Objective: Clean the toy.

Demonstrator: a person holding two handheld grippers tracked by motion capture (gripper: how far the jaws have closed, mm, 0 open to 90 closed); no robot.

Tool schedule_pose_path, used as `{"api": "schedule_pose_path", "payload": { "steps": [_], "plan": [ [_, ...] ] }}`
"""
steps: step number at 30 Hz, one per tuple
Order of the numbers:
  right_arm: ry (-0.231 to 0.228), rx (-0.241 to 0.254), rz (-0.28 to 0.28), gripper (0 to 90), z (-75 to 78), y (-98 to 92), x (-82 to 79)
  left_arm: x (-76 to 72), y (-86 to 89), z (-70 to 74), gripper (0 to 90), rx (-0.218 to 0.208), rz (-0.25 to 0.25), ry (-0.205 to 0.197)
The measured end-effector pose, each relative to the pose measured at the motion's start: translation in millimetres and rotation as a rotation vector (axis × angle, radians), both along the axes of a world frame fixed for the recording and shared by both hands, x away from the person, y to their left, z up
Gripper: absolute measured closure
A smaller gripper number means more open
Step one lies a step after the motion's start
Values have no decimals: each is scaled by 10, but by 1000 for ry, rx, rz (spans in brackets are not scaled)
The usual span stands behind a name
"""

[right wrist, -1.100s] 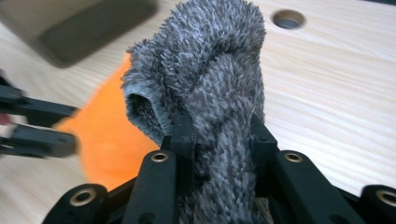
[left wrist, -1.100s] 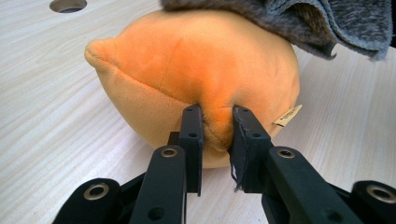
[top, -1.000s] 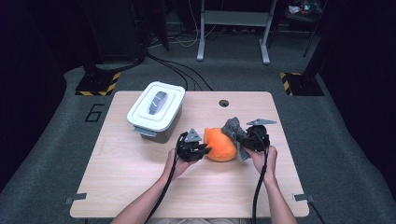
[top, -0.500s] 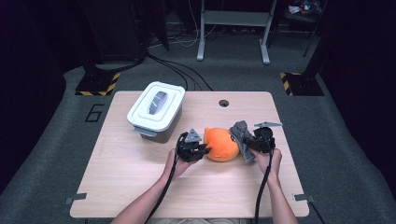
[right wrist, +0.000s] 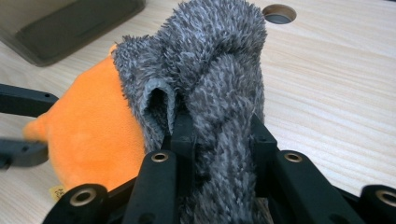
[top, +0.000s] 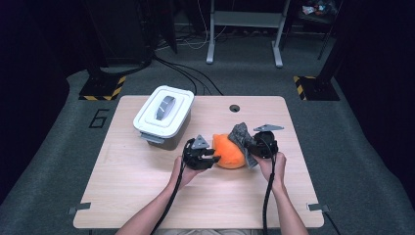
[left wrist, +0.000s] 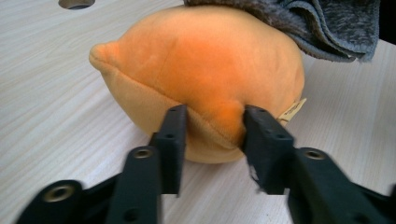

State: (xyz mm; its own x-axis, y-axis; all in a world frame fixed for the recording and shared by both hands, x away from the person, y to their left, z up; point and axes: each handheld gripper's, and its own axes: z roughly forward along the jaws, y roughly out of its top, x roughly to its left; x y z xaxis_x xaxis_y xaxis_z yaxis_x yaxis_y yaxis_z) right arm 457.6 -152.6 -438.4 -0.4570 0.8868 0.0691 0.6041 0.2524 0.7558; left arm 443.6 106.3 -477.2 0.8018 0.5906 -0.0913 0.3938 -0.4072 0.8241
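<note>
Orange plush toy: lies on the wooden table, right of centre, between your two grippers.

Left gripper: at the toy's left side. Its jaws have just been opening; in the left gripper view they stand either side of a bulge of the plush, fingertips touching the fabric. Whether they pinch it cannot be told.

Right gripper: jaws clamped on a grey fuzzy cloth, which drapes over the toy's top right.

White lidded box: apart, at the table's back left.
</note>
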Motion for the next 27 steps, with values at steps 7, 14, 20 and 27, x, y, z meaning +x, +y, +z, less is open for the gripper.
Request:
{"api": "schedule_pose_path", "payload": {
  "steps": [7,14,20,27],
  "plan": [
    [16,9,-15,701,-16,-11,78,-20,-74,-85,409,47,-13,-9],
    [10,17,-24,701,-27,-41,119,-16,-148,-72,709,41,-5,-23],
    [-49,53,-12,702,136,-26,-48,-6,-182,-13,733,-2,28,16],
    [-89,58,79,702,300,226,-219,31,-213,45,730,-30,62,57]
  ]
}}
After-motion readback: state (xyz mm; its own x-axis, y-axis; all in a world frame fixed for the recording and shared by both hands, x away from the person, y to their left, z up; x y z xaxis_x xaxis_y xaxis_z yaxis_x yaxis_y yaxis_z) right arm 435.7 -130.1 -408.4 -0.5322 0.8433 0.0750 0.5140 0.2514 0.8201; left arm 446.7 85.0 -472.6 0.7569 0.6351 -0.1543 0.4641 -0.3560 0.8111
